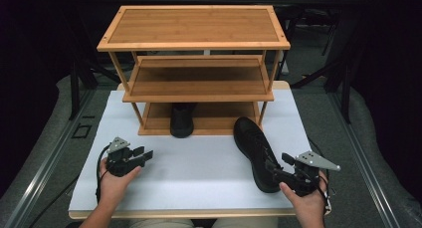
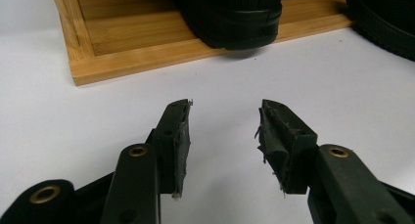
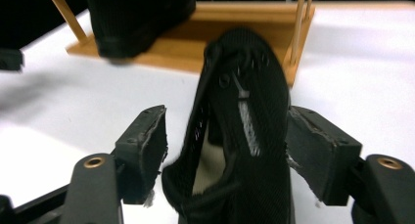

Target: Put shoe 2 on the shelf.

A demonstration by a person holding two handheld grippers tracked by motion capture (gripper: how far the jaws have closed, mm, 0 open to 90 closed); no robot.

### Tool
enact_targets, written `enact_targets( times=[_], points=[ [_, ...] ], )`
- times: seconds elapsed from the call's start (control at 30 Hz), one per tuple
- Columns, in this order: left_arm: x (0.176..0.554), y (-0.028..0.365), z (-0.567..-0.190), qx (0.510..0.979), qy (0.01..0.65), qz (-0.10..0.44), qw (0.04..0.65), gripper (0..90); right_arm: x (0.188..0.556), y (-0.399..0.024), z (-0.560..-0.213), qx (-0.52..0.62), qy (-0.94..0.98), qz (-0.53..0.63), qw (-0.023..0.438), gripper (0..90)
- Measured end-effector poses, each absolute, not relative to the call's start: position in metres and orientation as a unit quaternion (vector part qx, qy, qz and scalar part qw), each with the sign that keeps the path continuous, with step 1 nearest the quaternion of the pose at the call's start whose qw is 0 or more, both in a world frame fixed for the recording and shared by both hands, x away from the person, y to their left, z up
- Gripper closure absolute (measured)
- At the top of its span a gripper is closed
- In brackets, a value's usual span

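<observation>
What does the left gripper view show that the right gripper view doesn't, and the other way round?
Only the left gripper view: the left tongs, open over bare white table with nothing between them, and the rack's bottom-shelf corner close up.

Only the right gripper view: the right tongs, open around the heel of the black shoe on the table, one jaw on each side, and the rack's thin posts.

Both: the wooden rack's bottom shelf, the second black shoe on the shelf sticking out over its front edge, and the white tabletop.

No legible text, label or number anywhere
</observation>
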State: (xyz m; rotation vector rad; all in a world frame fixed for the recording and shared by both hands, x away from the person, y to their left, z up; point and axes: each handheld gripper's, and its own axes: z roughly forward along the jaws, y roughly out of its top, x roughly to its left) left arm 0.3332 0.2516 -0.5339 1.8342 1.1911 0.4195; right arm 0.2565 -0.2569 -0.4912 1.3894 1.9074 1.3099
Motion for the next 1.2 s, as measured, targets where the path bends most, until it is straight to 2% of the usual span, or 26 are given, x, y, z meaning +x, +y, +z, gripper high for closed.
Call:
enact_targets(
  times=[0.4,0.5,0.67,0.87,1.0,1.13,1.2],
  points=[
    [0.334,0.251,-0.535,0.740,0.478,0.168,0.442,54.7,0.264,-0.251,-0.529,0.537,0.693,0.433,0.209,27.6],
    [0.334,0.251,-0.535,0.742,0.477,0.167,0.440,54.7,0.265,-0.252,-0.530,0.539,0.693,0.432,0.206,29.9],
    [0.334,0.249,-0.535,0.744,0.475,0.166,0.440,54.6,0.265,-0.251,-0.531,0.541,0.698,0.414,0.218,40.1],
    [0.333,0.248,-0.534,0.746,0.472,0.167,0.438,54.6,0.265,-0.250,-0.531,0.536,0.704,0.411,0.217,47.4],
    [0.333,0.248,-0.534,0.745,0.472,0.170,0.439,54.6,0.265,-0.247,-0.533,0.530,0.704,0.417,0.225,62.1],
    [0.333,0.249,-0.533,0.744,0.472,0.173,0.440,54.6,0.266,-0.247,-0.532,0.533,0.710,0.414,0.202,70.8],
    [0.333,0.249,-0.533,0.744,0.472,0.173,0.440,54.6,0.266,-0.246,-0.532,0.534,0.710,0.414,0.201,72.3]
  ],
)
